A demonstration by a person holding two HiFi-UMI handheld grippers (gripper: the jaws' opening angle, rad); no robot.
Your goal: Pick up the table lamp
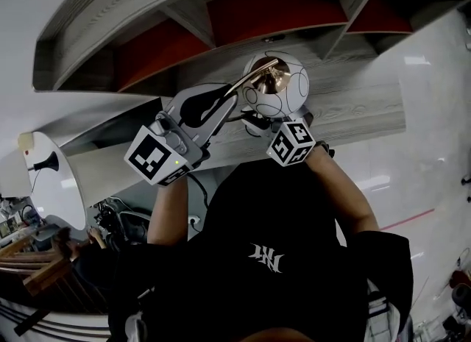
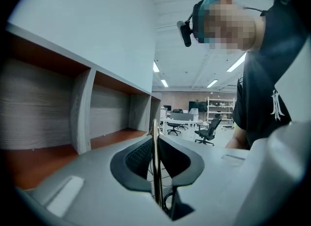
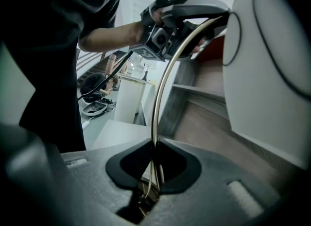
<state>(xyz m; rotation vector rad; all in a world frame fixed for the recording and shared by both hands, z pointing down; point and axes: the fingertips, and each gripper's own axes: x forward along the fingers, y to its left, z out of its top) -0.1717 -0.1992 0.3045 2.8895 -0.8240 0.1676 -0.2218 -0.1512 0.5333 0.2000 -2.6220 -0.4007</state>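
The table lamp has a white globe shade with thin black lines and a curved brass arm. It hangs in front of the shelf unit, held by both grippers. My left gripper is shut on the brass arm near the top of its curve; the rod runs straight up between the dark pads. My right gripper is shut on the same arm lower down. In the right gripper view the brass arm rises from my right gripper and bends over to the left gripper, with the shade at the right.
A grey wooden shelf unit with red-backed compartments stands just behind the lamp; its open bays lie to the left of the left gripper. A white round table is at the left. Office chairs stand far off.
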